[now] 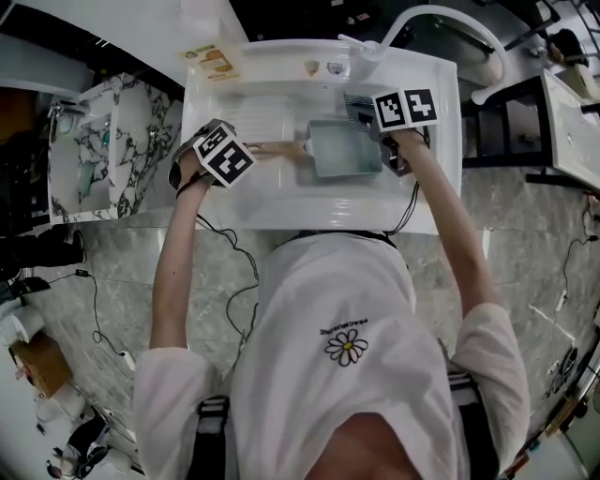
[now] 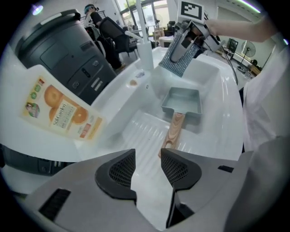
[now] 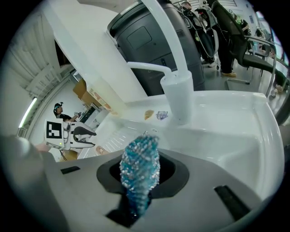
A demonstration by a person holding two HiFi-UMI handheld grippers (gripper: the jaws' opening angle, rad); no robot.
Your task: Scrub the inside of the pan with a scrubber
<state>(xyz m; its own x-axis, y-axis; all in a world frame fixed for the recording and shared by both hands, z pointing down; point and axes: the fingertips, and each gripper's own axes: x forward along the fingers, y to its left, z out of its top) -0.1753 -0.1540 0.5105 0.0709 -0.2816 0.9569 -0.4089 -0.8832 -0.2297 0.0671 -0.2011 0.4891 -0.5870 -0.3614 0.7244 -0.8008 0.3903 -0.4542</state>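
A pale blue-grey rectangular pan (image 1: 345,148) sits in the white sink (image 1: 281,202), its wooden handle (image 1: 277,149) pointing left over the ribbed drainboard. My left gripper (image 1: 249,150) hovers just short of the handle's end. In the left gripper view its jaws (image 2: 148,165) stand open with nothing between them, and the handle (image 2: 174,129) and pan (image 2: 183,102) lie ahead. My right gripper (image 1: 377,122) is above the pan's far right corner, shut on a glittery blue scrubber (image 3: 139,167). The scrubber (image 2: 181,56) hangs over the basin, clear of the pan.
A white faucet (image 1: 412,19) arches over the sink's back right corner. An orange-printed packet (image 1: 211,61) lies on the back left rim. A large grey appliance (image 2: 68,45) stands behind the sink. A marble-patterned unit (image 1: 112,150) stands to the left.
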